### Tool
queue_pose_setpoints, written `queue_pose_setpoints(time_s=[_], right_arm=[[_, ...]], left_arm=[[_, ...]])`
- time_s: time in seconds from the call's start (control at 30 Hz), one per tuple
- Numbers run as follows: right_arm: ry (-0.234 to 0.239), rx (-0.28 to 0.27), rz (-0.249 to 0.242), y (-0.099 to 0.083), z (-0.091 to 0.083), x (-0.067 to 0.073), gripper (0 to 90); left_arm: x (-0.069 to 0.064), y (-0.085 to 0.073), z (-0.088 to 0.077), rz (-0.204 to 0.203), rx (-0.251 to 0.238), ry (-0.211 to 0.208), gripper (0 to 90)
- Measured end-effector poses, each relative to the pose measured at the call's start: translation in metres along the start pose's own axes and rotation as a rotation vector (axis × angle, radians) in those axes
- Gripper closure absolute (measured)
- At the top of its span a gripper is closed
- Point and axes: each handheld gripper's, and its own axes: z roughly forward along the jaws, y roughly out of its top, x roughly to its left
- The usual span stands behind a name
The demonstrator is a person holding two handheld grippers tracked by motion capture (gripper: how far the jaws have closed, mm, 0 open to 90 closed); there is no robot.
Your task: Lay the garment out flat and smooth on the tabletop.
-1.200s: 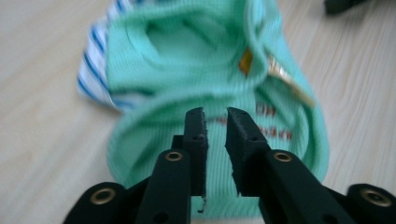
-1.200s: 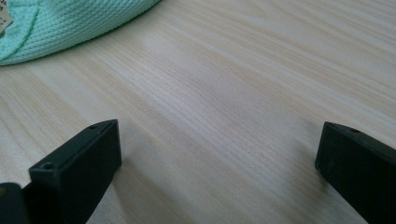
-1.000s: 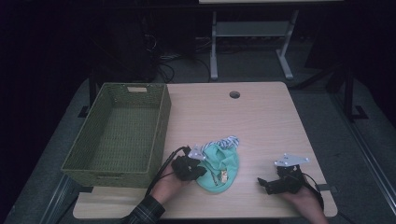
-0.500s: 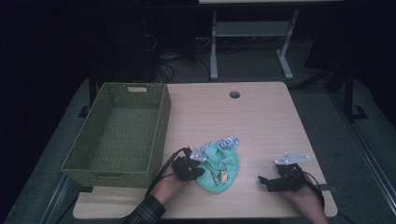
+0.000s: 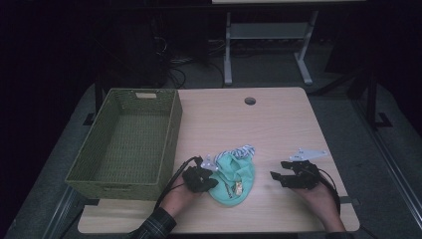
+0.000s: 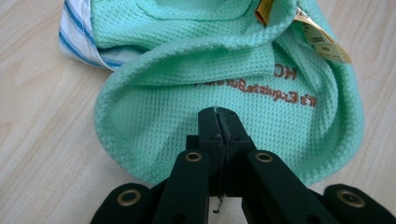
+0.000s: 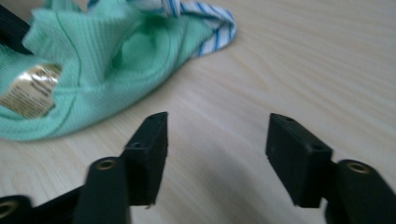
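A mint-green waffle cloth [image 5: 238, 172] with a blue-striped white part [image 5: 245, 149] and paper tags [image 6: 322, 42] lies bunched near the table's front edge. My left gripper [image 5: 211, 180] is at the cloth's left edge, and in the left gripper view [image 6: 218, 114] its jaws are pressed together on the green fabric [image 6: 187, 93]. My right gripper [image 5: 277, 169] hovers a little above the bare wood to the right of the cloth, pointing left. Its jaws [image 7: 217, 126] have just been closing and stand apart with nothing between them; the cloth [image 7: 98, 51] lies ahead.
A green woven basket [image 5: 171, 134] stands at the left of the wooden table [image 5: 278, 119], close to my left hand. A cable hole [image 5: 250, 101] is near the far edge. Dark floor and a metal stand lie beyond.
My right gripper has risen slightly and its jaws have narrowed. The left gripper and the cloth have kept still.
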Motion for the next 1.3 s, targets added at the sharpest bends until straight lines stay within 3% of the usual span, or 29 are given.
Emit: queue_pose_setpoints(time_s=[0.43,0.53,0.67,0.9,1.3], right_arm=[[0.045,-0.050,-0.043,0.038,0.020,-0.005,60.4],[0.051,-0.024,-0.044,0.044,0.026,-0.006,62.0],[0.068,-0.037,-0.037,0.051,0.037,-0.009,67.9],[0.089,-0.007,-0.027,0.061,0.056,-0.013,71.0],[0.121,-0.009,-0.006,0.064,0.082,-0.011,72.4]], left_arm=[[0.000,0.000,0.000,-0.007,-0.004,0.000,88.6],[0.001,0.000,0.000,-0.006,-0.002,-0.003,88.5],[0.001,0.000,0.000,-0.008,-0.003,-0.003,88.3],[0.001,0.000,0.000,-0.011,-0.003,-0.004,88.3],[0.001,0.000,0.000,-0.012,-0.002,-0.006,88.3]])
